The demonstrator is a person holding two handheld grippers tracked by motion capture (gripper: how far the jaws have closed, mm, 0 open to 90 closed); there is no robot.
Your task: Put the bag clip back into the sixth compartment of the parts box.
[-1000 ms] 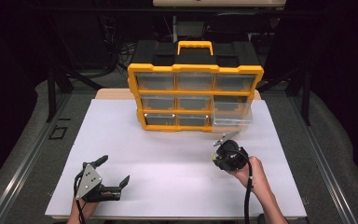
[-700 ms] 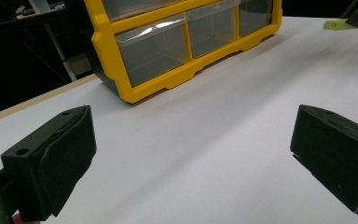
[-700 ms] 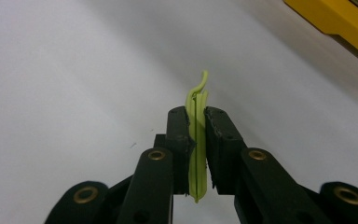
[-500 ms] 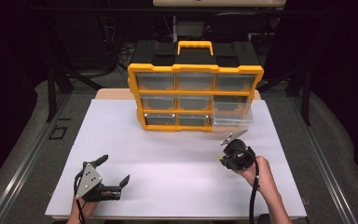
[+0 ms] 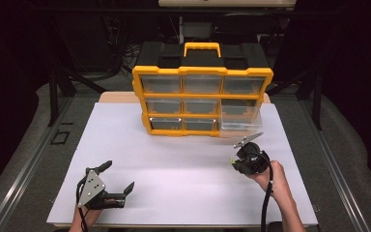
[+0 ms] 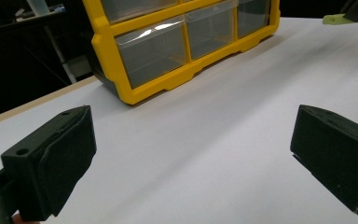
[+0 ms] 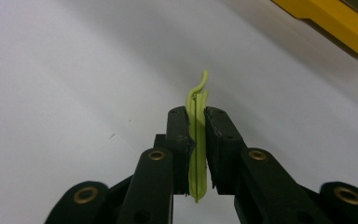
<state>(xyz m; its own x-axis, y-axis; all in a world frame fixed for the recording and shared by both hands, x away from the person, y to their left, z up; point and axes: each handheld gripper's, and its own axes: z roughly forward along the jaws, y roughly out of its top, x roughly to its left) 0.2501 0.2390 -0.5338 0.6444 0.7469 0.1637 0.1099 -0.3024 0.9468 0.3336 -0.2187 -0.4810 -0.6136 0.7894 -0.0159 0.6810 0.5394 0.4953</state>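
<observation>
your right claw point(image 7: 196, 128) pinches a thin green clip point(image 7: 197, 140) above bare white table point(image 5: 183, 164), just short of the yellow drawer box's point(image 5: 203, 101) pulled-out clear drawer point(image 5: 239, 121). your left claw point(image 5: 111, 186) gapes empty near the front edge, well apart.

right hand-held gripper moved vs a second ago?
Yes, slightly. In the high view the right hand-held gripper, clamped on a thin green piece, has drifted rightward, away from the middle of the yellow organizer and toward its pulled-out clear drawer.
</observation>
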